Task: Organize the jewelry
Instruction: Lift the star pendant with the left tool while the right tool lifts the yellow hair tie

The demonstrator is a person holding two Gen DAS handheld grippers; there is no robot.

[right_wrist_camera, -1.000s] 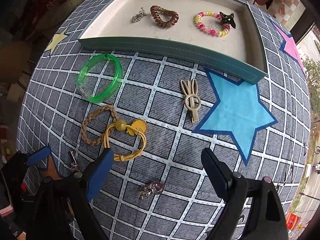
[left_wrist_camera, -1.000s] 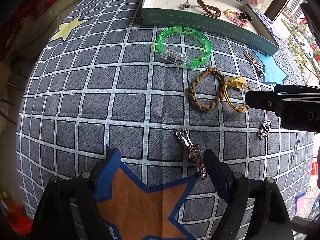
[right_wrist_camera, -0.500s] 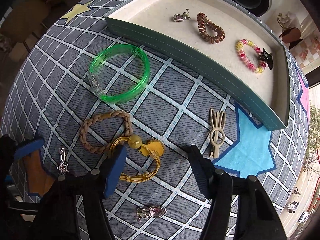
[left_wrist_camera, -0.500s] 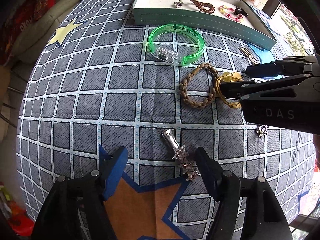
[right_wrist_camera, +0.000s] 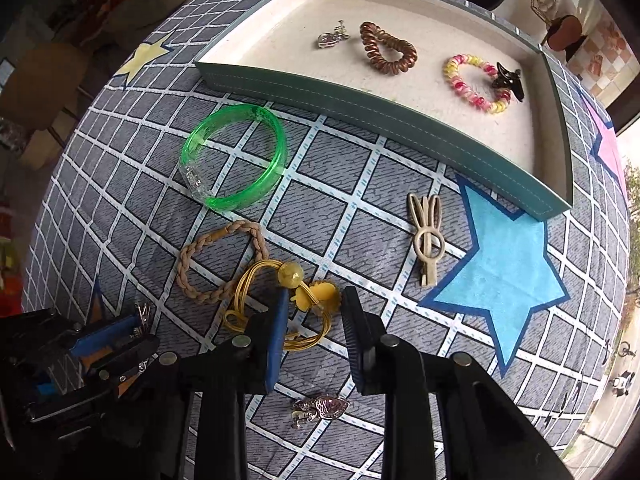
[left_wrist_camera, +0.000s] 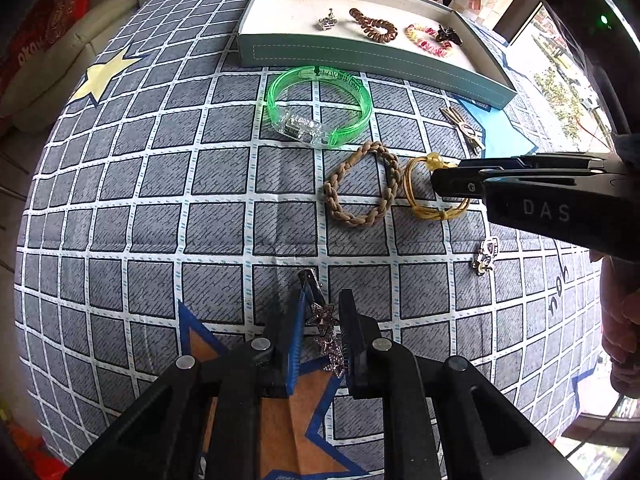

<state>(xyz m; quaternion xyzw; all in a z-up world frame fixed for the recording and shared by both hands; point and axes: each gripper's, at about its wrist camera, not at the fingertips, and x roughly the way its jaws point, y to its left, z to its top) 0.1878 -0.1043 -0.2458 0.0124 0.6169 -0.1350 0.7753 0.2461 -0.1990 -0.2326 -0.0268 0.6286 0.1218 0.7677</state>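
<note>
My left gripper (left_wrist_camera: 320, 310) has closed on the silver star hair clip (left_wrist_camera: 320, 316) lying on the cloth; it also shows in the right wrist view (right_wrist_camera: 142, 316). My right gripper (right_wrist_camera: 314, 300) has its jaws narrowed around the yellow hair tie (right_wrist_camera: 280, 300), which still lies on the cloth; the same tie shows in the left wrist view (left_wrist_camera: 432, 196). The teal tray (right_wrist_camera: 360, 104) at the back holds a silver brooch (right_wrist_camera: 332, 36), a brown spiral tie (right_wrist_camera: 386, 50) and a pink-yellow spiral tie (right_wrist_camera: 476, 80) with a black clip.
On the cloth lie a green bangle (right_wrist_camera: 236, 156), a braided tan hair tie (right_wrist_camera: 220, 260), a beige rabbit clip (right_wrist_camera: 428, 236) and a silver heart brooch (right_wrist_camera: 320, 408). The table edge falls away at the left and right.
My left gripper moved forward and closed from wide open onto the star clip. My right gripper moved down to the yellow hair tie and its jaws narrowed around it.
</note>
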